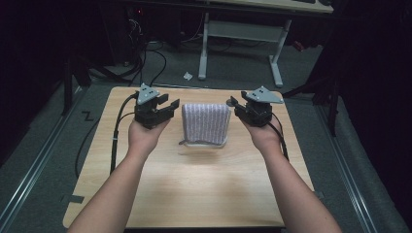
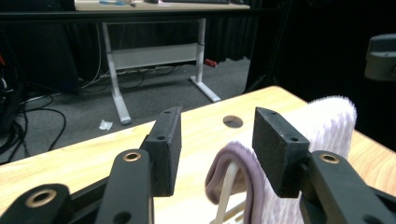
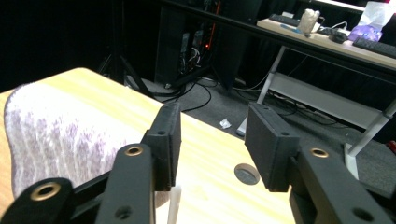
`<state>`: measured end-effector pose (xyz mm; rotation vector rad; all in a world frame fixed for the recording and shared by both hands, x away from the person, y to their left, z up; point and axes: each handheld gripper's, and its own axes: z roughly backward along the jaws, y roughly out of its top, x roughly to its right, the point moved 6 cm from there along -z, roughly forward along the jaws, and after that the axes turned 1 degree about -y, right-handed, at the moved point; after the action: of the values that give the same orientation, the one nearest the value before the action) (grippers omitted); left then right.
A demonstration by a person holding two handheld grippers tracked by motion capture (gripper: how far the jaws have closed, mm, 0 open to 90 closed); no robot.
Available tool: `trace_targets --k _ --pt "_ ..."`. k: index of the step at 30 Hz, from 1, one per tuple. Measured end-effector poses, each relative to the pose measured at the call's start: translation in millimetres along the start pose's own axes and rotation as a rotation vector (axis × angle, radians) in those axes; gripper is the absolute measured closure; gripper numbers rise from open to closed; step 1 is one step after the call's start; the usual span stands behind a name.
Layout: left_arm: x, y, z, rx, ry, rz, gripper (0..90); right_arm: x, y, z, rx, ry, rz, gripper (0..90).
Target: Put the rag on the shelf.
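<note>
A lilac-and-white striped cloth (image 1: 205, 124) hangs over a white stand (image 1: 204, 144) in the middle of the wooden table (image 1: 194, 194). My left gripper (image 1: 170, 103) is held just left of the cloth, jaws apart and nothing between them. To the cloth's right, my right gripper (image 1: 232, 103) is likewise open and apart from it. The left gripper view looks past the open left gripper (image 2: 217, 135) at the cloth's folded edge (image 2: 327, 121) and the stand's white rod (image 2: 226, 186). Beyond the open right gripper (image 3: 212, 135) in the right gripper view, the cloth (image 3: 60, 126) lies to the left.
A round hole (image 2: 232, 122) sits in the tabletop near the far edge. Behind the table stands a desk with white legs (image 1: 238, 29). Cables (image 1: 145, 63) and a scrap of paper (image 1: 187, 75) lie on the grey floor. Bare wood stretches in front of the cloth.
</note>
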<state>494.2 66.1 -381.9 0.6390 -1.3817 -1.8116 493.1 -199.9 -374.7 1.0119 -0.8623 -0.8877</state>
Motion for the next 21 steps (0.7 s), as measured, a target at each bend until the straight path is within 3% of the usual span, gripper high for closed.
trace_targets --k 4,7,11,14,17,19,21 --pt "-3.9 -9.3 -1.9 -0.018 -0.005 0.019 52.6 0.4 -8.7 -0.3 -0.022 0.003 0.000 53.6" --pt "-6.2 -19.1 -4.4 -0.040 0.000 0.011 52.2 -0.1 -18.7 -0.7 -0.042 0.006 0.012 52.4" --pt "-7.8 -31.7 -7.1 -0.058 -0.001 0.024 51.8 1.8 -34.0 -1.8 -0.063 0.018 -0.012 51.8" --pt "-8.2 -49.0 -10.7 -0.084 -0.009 0.039 51.4 1.8 -44.7 -4.1 -0.110 0.023 -0.012 49.0" --pt "-8.1 -63.2 -13.2 -0.113 -0.010 0.036 51.4 1.2 -54.5 -3.8 -0.100 0.024 -0.012 48.9" --pt "-7.8 -72.7 -14.1 -0.130 -0.012 0.035 51.3 0.2 -61.6 -4.7 -0.139 0.044 -0.024 46.5" --pt "-7.0 -82.3 -14.3 -0.148 -0.012 0.030 51.1 -0.1 -68.6 -3.5 -0.131 0.044 -0.029 48.0"
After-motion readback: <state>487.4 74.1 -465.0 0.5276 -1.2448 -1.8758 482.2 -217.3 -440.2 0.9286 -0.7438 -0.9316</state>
